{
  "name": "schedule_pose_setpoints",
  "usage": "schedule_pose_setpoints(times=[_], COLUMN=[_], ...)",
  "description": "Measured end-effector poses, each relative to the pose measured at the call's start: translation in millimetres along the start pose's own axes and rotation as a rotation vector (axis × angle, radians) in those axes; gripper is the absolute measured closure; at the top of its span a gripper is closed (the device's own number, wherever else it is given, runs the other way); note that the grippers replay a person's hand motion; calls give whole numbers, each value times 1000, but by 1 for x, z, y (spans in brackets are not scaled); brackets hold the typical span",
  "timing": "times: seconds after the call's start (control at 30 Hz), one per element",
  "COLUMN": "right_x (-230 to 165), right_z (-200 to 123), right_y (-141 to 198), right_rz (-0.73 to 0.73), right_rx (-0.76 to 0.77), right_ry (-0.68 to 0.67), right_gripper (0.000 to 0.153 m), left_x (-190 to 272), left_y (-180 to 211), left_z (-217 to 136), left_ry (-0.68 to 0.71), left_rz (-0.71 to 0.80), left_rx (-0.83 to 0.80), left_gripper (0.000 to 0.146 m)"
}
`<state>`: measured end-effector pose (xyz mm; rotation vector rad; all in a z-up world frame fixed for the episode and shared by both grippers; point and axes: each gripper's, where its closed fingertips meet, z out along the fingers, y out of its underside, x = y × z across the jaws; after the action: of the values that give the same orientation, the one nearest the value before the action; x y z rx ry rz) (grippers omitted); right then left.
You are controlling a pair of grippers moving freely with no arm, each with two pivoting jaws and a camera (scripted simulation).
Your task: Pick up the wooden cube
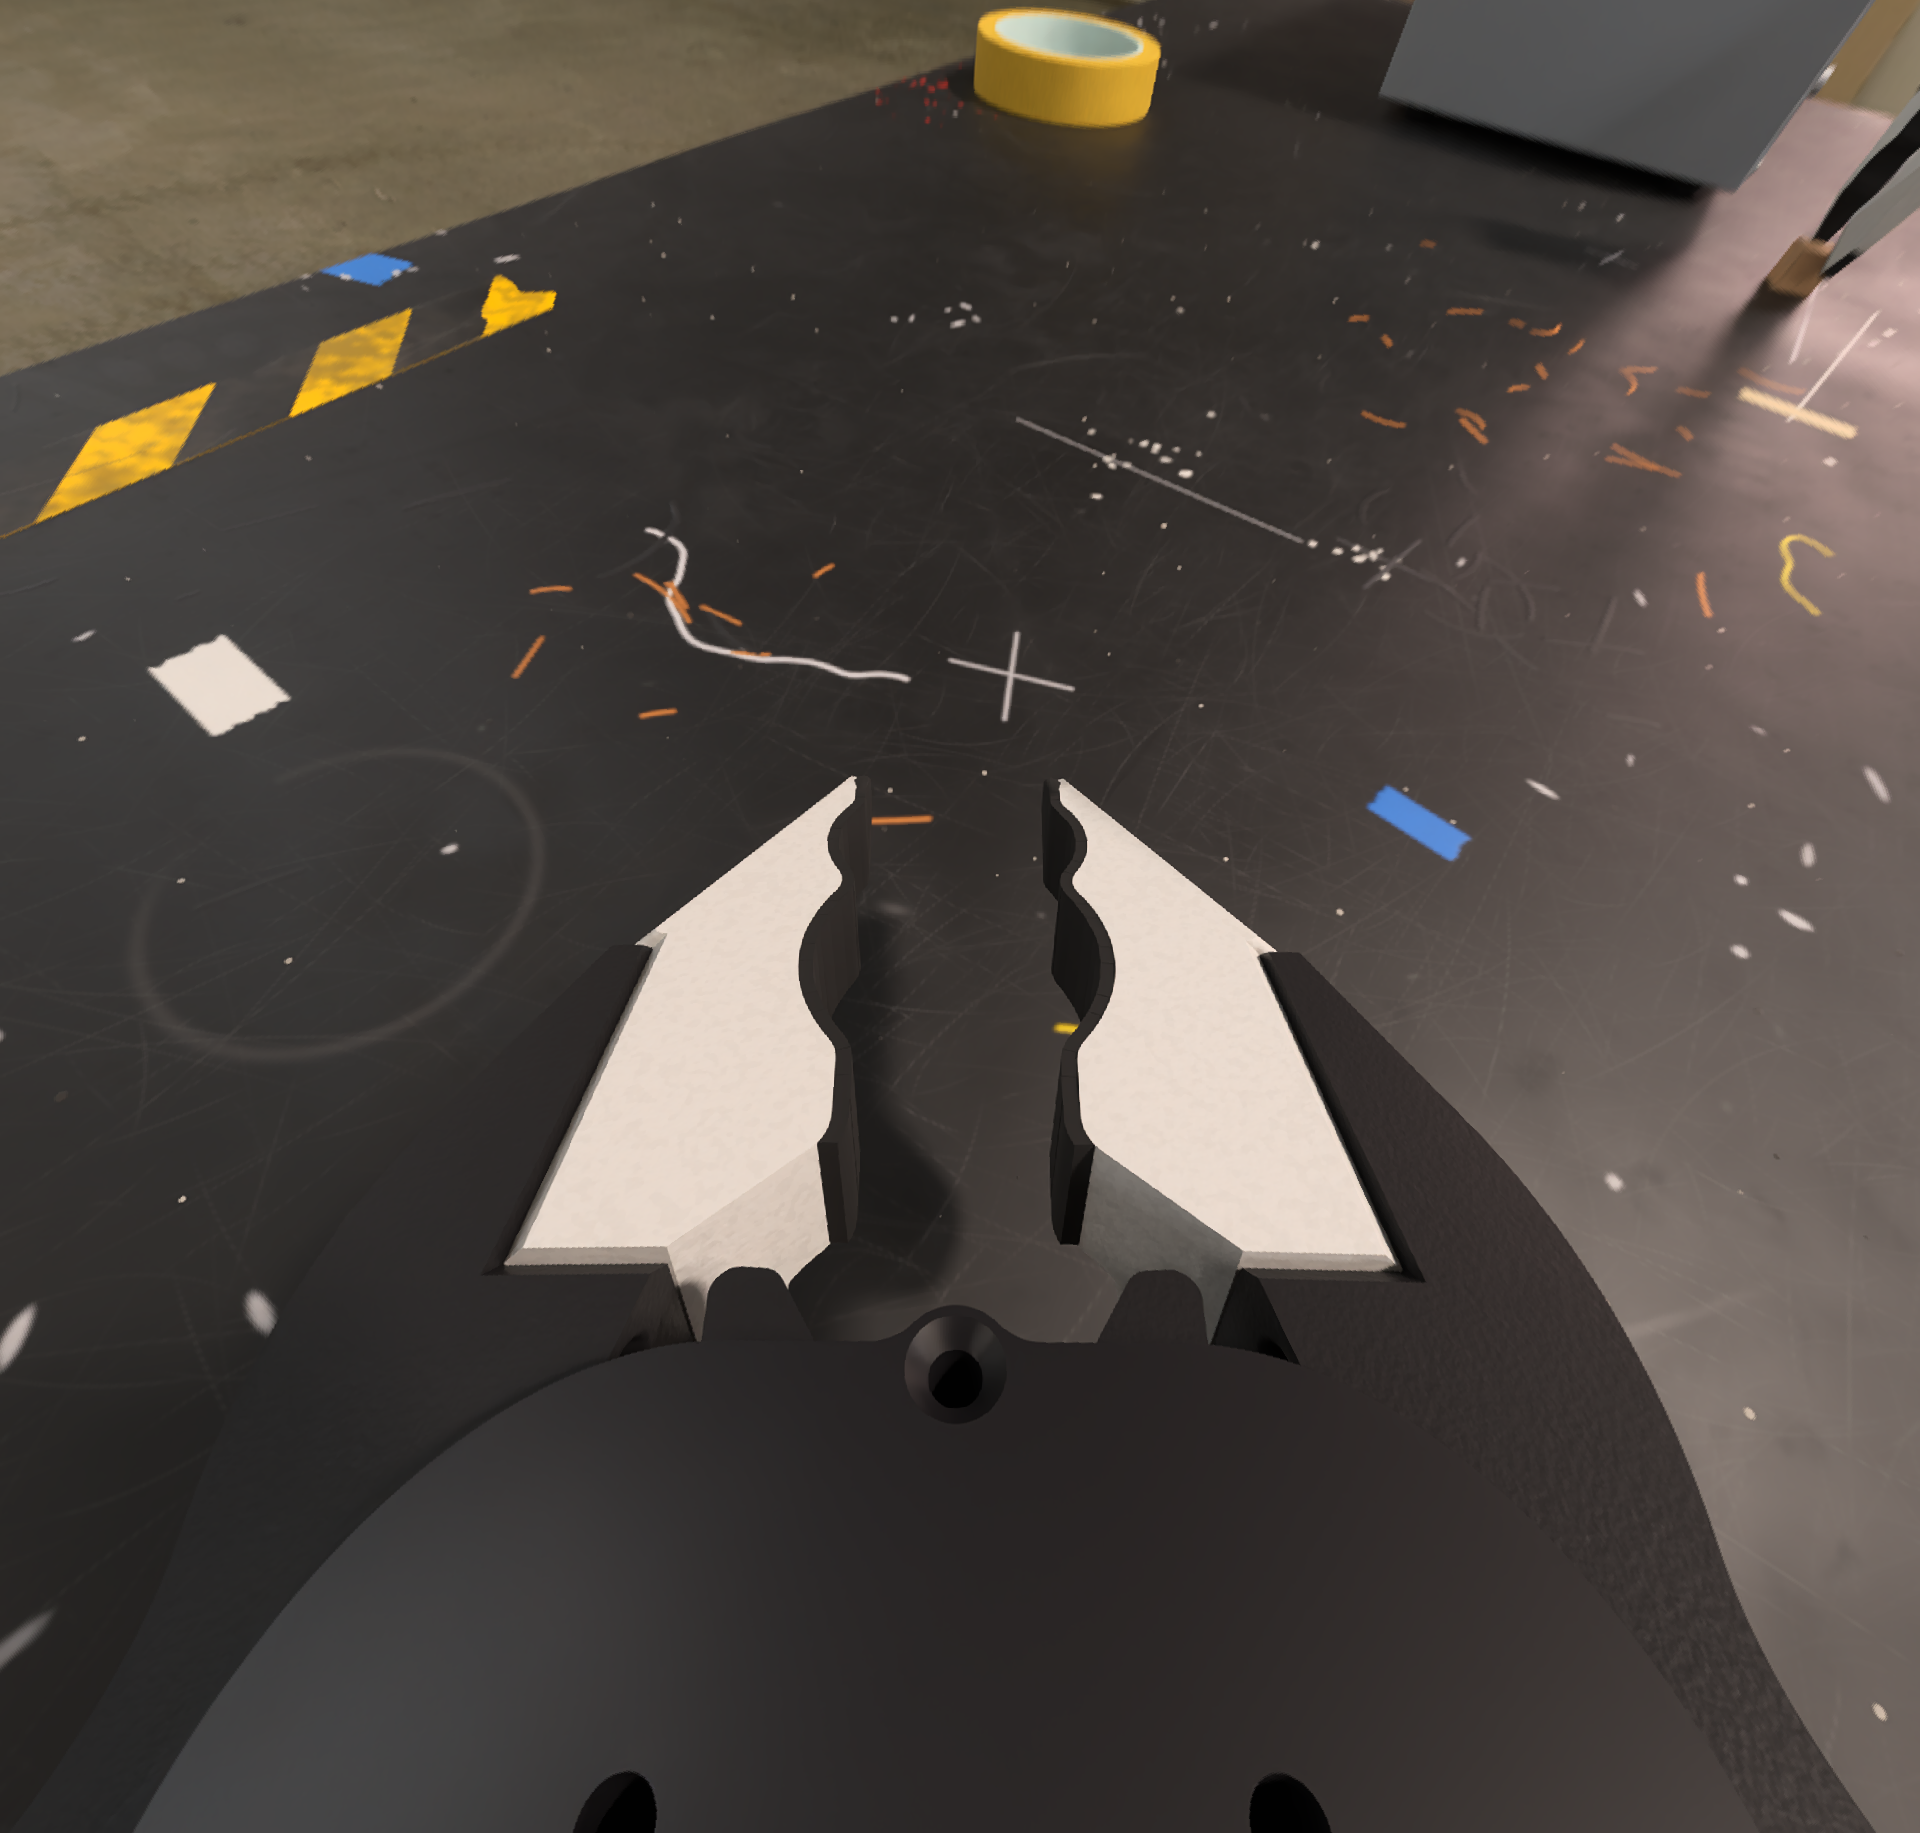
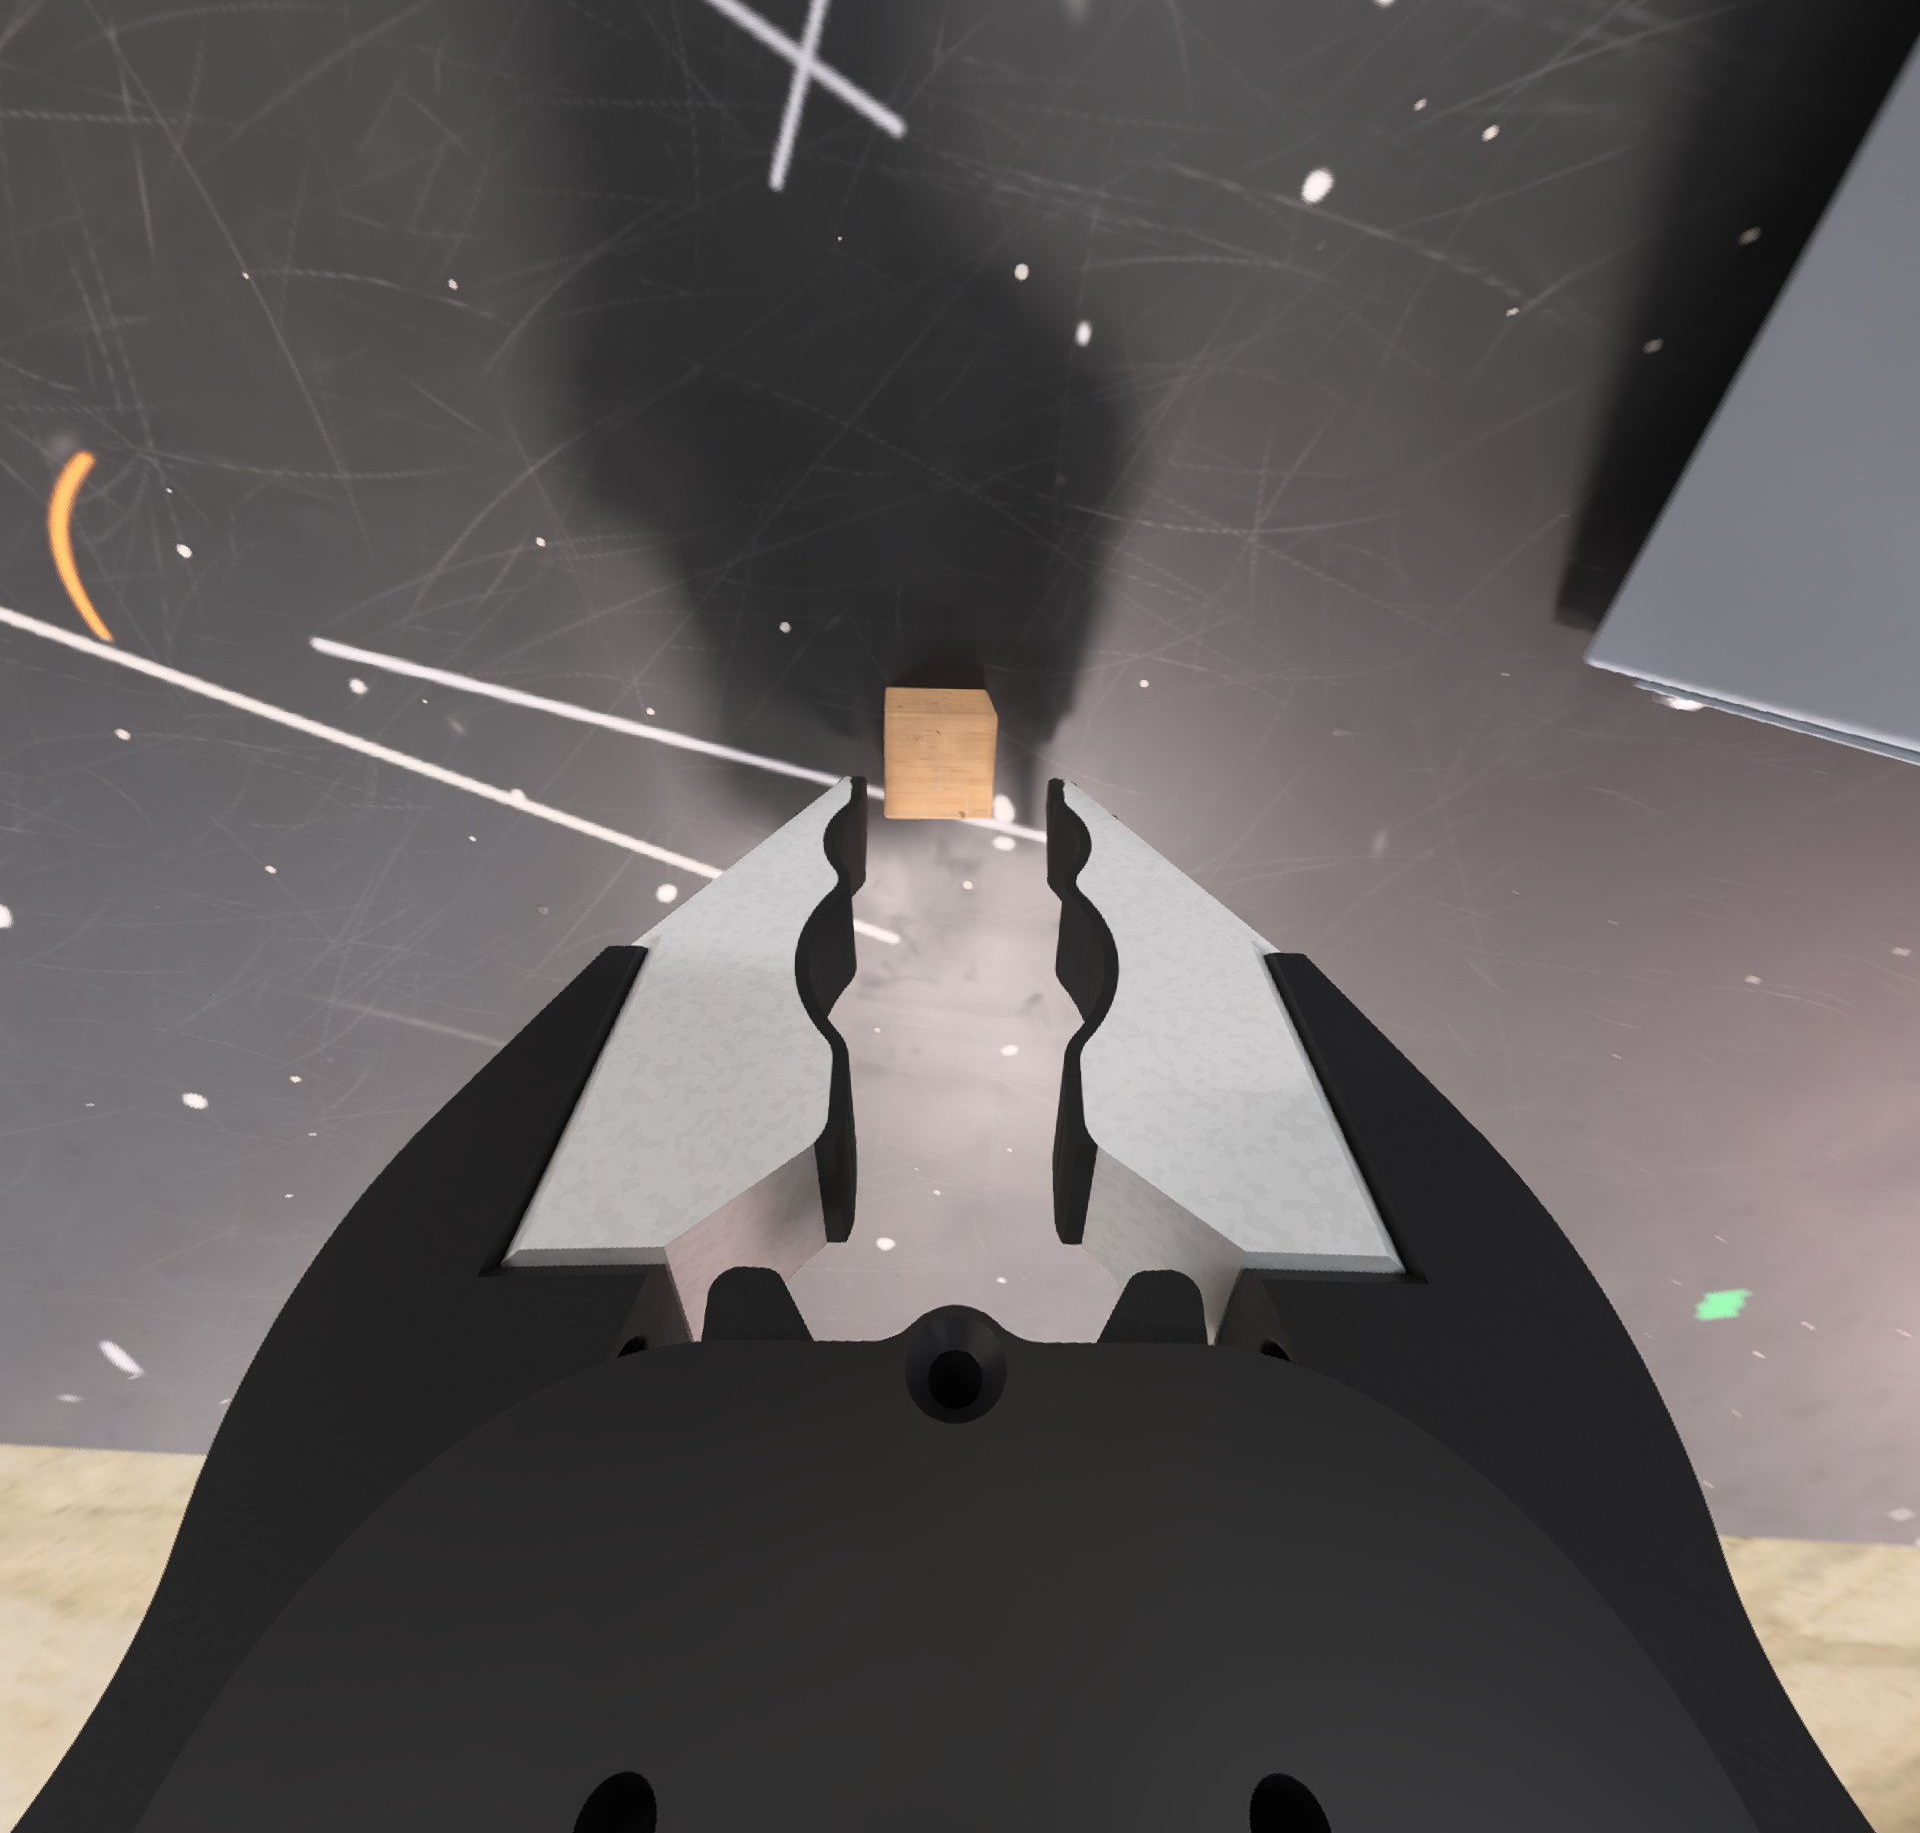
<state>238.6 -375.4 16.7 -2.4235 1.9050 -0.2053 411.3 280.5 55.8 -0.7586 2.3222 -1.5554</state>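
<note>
The wooden cube point(image 2: 938, 767) is small and light tan, and it rests on the dark scratched table point(image 2: 416, 952). In the right wrist view it sits just past the fingertips, in line with the gap. My right gripper point(image 2: 951, 791) is open and holds nothing. The cube also shows in the left wrist view point(image 1: 1795, 268) at the far right, with the right gripper's fingers point(image 1: 1860, 220) reaching down to it. My left gripper point(image 1: 951, 786) is open and empty, low over the table point(image 1: 1143, 225) and far from the cube.
A yellow tape roll point(image 1: 1065, 69) stands near the table's far edge. A grey box point(image 1: 1662, 38) stands close beside the cube, on the right in the right wrist view point(image 2: 1787, 495). Yellow-black hazard stripes point(image 1: 260, 401) mark the left table edge.
</note>
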Motion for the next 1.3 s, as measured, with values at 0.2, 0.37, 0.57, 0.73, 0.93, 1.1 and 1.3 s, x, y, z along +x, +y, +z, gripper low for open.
schedule_pose_setpoints(times=[0.2,0.37,0.57,0.73,0.93,1.1,1.3], right_x=[-6,-22,-122,-280,-468,-538,-560], right_z=[3,-37,-137,-137,-90,-49,-18], right_y=[1,-14,-84,-159,-226,-266,-282], right_rz=[44,94,-33,-288,-479,-474,-502], right_rx=[-27,80,381,510,587,611,571], right_ry=[-1,76,118,-104,-461,-501,-418], right_gripper=[132,132,132,132,132,132,132], left_x=[-1,-8,-7,-7,-12,-18,-13], left_y=[-9,-13,-2,5,13,12,15], left_z=[-8,-13,-20,-37,-59,-72,-68], left_ry=[54,50,55,112,214,253,277], left_rz=[-63,-122,-147,-187,-329,-400,-381], left_rx=[79,124,69,67,83,135,97], left_gripper=[113,113,113,113,113,114,114])
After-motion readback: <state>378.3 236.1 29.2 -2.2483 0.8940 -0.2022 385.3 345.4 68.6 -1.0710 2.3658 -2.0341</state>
